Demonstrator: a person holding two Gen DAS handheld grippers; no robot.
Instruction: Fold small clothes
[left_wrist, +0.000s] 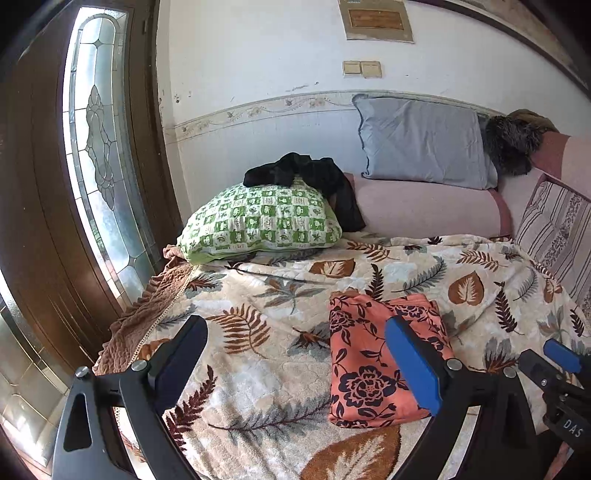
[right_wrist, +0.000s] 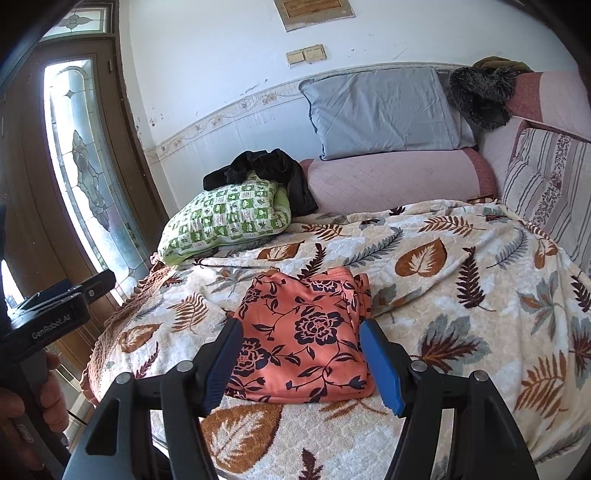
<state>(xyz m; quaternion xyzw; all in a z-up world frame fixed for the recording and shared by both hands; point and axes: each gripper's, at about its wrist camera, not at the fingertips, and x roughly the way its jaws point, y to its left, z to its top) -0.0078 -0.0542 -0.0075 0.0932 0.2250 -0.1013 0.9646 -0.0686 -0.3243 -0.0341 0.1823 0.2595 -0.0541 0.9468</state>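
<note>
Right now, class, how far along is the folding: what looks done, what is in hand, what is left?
Done: the floral garment lies folded into a compact rectangle on the blanket. In hand: nothing; the left gripper and right gripper are both open and empty. Possibly left: the black garment lies crumpled on the green pillow.

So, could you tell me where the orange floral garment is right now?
The orange floral garment lies folded on the leaf-print blanket, just ahead of the open right gripper, nearer the camera than the green checked pillow.
</note>
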